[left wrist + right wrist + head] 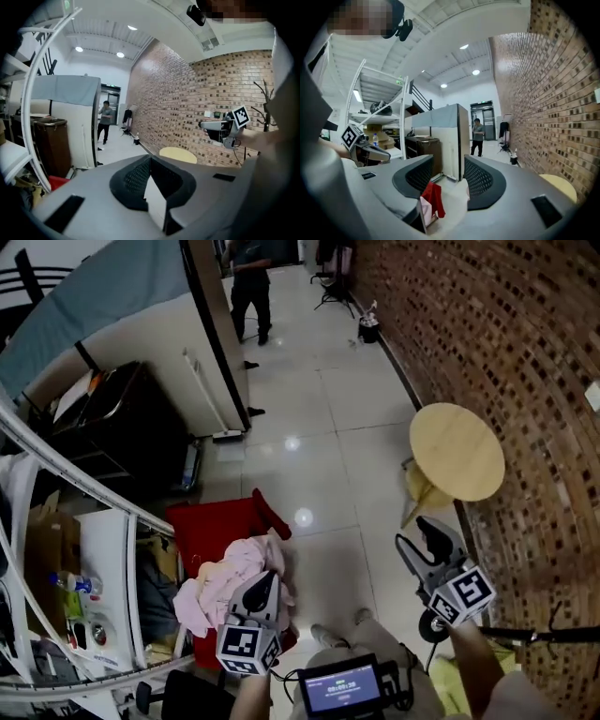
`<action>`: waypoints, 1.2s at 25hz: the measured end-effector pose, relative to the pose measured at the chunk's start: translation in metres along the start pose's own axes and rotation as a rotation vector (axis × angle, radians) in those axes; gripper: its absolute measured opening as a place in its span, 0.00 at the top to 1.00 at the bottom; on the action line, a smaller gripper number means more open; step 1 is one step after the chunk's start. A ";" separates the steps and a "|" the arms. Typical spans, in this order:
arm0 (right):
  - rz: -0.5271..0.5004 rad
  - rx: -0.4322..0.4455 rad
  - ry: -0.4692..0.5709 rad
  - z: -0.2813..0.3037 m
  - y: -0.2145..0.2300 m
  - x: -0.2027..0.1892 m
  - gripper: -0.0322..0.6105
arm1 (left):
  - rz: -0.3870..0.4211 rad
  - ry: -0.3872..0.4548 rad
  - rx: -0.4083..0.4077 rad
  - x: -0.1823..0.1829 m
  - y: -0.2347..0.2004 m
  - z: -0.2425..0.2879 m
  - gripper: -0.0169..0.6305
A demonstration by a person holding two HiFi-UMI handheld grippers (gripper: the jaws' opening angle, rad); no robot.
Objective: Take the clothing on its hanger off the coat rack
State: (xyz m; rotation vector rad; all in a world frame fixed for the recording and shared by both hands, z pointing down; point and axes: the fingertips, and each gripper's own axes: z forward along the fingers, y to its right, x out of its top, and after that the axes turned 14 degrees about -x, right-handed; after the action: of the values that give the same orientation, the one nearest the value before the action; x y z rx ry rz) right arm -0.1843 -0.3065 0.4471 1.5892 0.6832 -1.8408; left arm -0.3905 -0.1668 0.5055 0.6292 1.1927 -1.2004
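No garment on a hanger shows in any view. A heap of pink clothing (230, 579) lies on a red cloth (220, 526) on the floor, and both show between the right jaws as pink clothing (425, 207) and red cloth (434, 197). My left gripper (265, 581) hovers over the pink heap, its jaws shut tip to tip with nothing between them (150, 161). My right gripper (419, 536) is held up near the round table, open and empty (449, 163). A dark branched stand (265, 101) rises by the brick wall.
A round wooden table (457, 451) stands against the brick wall (525, 352). White metal shelving (103, 549) with boxes and bottles fills the left. A white partition (202, 362) and dark cabinet (122, 423) stand behind. A person (250, 287) stands far down the tiled floor.
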 end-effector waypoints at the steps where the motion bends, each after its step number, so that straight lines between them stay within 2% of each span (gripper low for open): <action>1: 0.007 -0.030 0.003 -0.014 0.016 0.000 0.65 | 0.012 -0.009 -0.029 0.001 0.014 0.014 0.95; 7: 0.045 -0.164 0.001 -0.097 0.114 -0.007 0.65 | 0.086 -0.035 -0.151 0.026 0.103 0.088 0.95; 12: 0.071 -0.180 -0.024 -0.149 0.148 -0.018 0.68 | 0.112 -0.033 -0.195 0.036 0.156 0.115 0.95; 18: 0.093 -0.091 -0.046 -0.168 0.133 -0.022 0.68 | 0.095 -0.030 -0.178 0.031 0.181 0.107 0.95; 19: 0.087 -0.078 -0.045 -0.169 0.128 -0.021 0.72 | 0.093 -0.030 -0.171 0.030 0.182 0.103 0.95; 21: 0.078 -0.055 -0.037 -0.167 0.117 -0.018 0.77 | 0.086 -0.027 -0.152 0.030 0.182 0.095 0.95; 30: 0.054 0.021 -0.010 -0.145 0.089 -0.009 0.77 | 0.066 -0.013 -0.070 0.034 0.163 0.071 0.95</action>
State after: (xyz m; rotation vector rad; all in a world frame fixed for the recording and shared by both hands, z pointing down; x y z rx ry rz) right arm -0.0205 -0.2622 0.4346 1.5959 0.6121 -1.8209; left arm -0.2160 -0.1917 0.4633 0.6027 1.1887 -1.1008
